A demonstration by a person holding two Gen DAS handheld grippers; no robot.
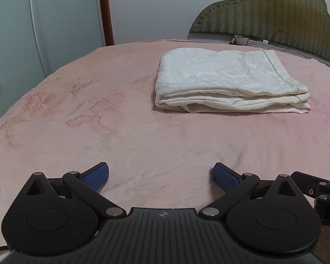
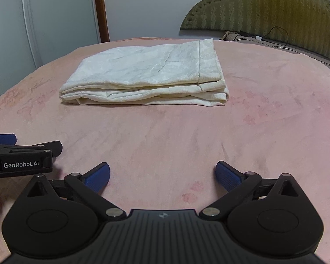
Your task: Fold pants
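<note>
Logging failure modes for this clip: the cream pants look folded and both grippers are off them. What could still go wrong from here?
1. The folded cream pants show loose, uneven layers along the near edge; a nudge could splay them.
2. The left gripper and right gripper are open and side by side above the pink blanket; they might bump each other.
3. A black cable lies by the green headboard, a possible snag.

The only readable text is "GenRobot.AI", in white letters on the black side of the left gripper (image 2: 26, 151), which shows at the left edge of the right wrist view. No other words, numbers or labels can be read in either view.
</note>
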